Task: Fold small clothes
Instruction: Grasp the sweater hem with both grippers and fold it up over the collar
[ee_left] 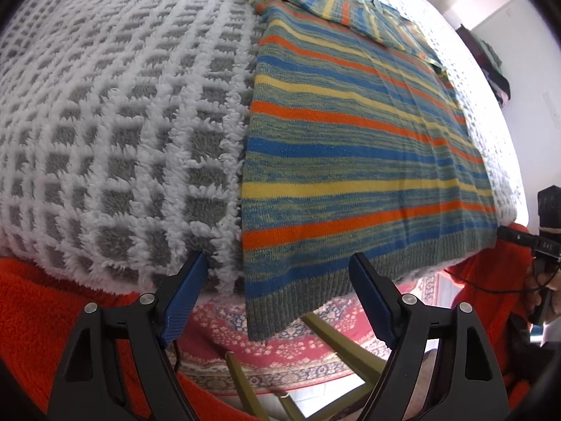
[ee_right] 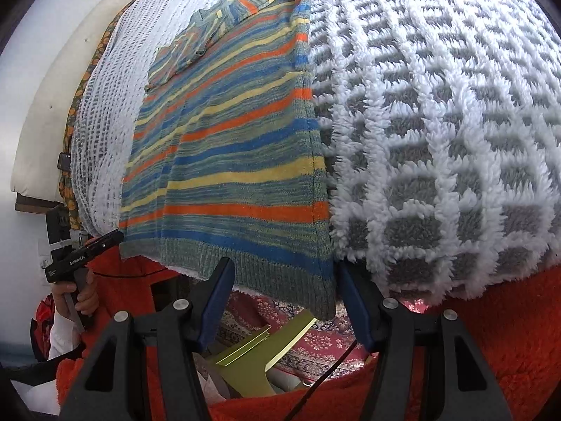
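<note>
One striped knit sweater (ee_left: 354,161) in blue, orange, yellow and grey-green lies flat on your fluffy grey-and-white grid blanket (ee_left: 115,133), hem hanging over the edge. Your left gripper (ee_left: 277,298) and right gripper (ee_right: 284,301) both hover spread at that hem, grasping nothing.

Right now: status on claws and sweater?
Both claws, left and right, open at the hem, gripping nothing. Striped sweater flat on fuzzy blanket, hem overhanging. Nothing blocking.
</note>
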A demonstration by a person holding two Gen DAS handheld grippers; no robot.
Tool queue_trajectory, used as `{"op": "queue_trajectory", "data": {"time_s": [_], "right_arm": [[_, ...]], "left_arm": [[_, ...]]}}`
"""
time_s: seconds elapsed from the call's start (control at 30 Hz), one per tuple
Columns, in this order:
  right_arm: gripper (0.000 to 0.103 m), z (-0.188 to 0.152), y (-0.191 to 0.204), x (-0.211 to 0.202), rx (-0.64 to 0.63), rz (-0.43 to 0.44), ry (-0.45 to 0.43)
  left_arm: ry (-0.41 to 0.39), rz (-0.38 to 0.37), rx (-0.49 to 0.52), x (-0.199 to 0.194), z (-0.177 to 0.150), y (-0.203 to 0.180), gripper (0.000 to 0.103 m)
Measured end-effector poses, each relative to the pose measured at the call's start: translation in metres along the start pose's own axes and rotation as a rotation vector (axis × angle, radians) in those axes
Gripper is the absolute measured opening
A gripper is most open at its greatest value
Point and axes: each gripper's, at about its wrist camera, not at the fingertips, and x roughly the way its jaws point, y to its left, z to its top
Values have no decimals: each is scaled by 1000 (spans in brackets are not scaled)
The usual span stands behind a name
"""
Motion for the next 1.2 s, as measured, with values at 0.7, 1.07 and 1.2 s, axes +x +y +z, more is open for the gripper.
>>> {"op": "queue_trajectory", "data": {"time_s": [0.7,1.07,1.2], "right_arm": [[7,6,-7,14,4,36,71],[7,6,17,-13,-80,46,-14],[7,11,27,-18,-86,100,0]], "left_arm": [[98,17,4,25,-2,-13,5],[24,-102,-19,-16,1,-5,4],[16,-176,-51,-27,7,1,4]]}}
